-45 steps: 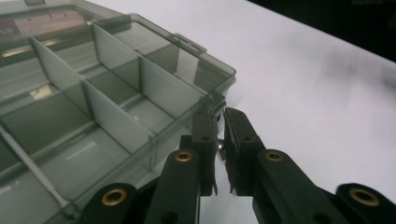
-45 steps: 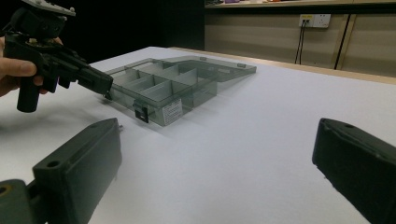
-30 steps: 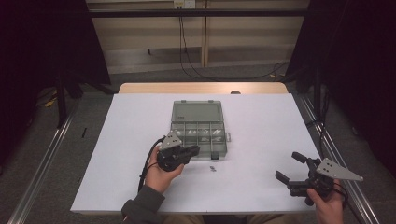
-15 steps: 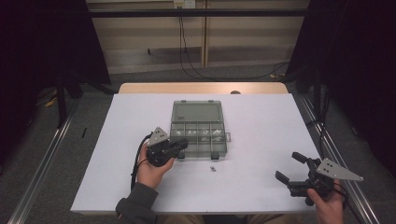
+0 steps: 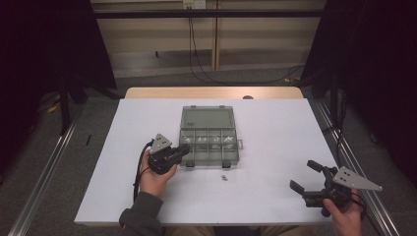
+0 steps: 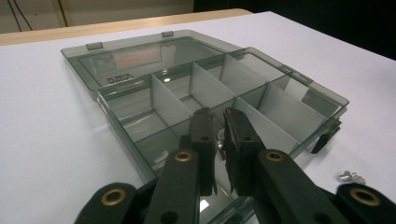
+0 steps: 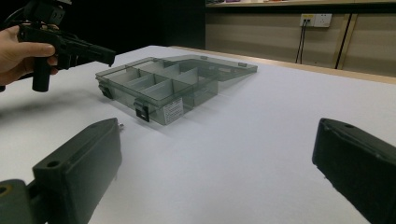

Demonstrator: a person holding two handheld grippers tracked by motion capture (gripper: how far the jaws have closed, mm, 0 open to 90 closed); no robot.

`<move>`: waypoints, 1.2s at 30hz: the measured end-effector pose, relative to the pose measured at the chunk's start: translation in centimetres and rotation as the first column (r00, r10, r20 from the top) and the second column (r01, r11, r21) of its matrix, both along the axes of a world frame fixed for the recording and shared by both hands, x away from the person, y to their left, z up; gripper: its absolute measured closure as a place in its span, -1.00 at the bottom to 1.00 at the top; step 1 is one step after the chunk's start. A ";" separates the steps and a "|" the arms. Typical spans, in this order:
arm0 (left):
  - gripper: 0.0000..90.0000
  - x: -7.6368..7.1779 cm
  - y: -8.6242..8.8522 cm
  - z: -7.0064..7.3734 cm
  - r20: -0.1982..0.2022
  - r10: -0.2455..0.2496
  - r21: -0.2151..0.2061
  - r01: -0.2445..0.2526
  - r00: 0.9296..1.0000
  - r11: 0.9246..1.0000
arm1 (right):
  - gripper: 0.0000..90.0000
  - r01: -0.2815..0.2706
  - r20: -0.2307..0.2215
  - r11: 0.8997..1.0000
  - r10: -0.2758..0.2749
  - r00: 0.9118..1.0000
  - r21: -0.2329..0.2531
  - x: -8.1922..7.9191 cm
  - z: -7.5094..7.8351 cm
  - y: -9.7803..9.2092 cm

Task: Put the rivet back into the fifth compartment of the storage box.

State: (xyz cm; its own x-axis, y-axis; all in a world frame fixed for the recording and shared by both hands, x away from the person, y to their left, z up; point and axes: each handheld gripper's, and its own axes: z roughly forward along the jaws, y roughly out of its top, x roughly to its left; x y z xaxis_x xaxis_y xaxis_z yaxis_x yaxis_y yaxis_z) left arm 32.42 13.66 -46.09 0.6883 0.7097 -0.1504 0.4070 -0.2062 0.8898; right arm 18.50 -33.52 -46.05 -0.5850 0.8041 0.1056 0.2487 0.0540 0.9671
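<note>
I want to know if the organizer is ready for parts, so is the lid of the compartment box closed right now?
No, the compartment box has its lid swung open and lying back on the table.

The small metal piece (image 6: 351, 177) beside the organizer box (image 6: 196, 88) is too tiny to identify; compartment contents (image 5: 215, 141) blur together.

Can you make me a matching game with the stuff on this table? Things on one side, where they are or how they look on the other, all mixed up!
Things:
1. left gripper
2. right gripper
3. compartment box
4. small metal piece

Places or states:
A. lid swung open, lying flat
B. jaws wide apart, near the table's front right corner
C. alone on the white table, just in front of the box
D. jaws nearly together, over the box's near-left corner

Pairs: 1-D, 2-B, 3-A, 4-C
</note>
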 end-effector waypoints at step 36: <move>0.40 -0.7 -2.0 0.1 -0.023 -0.091 -0.063 0.090 0.996 0.994 | -0.97 -0.011 -0.003 1.000 0.011 1.000 -0.003 -0.1 0.0 0.0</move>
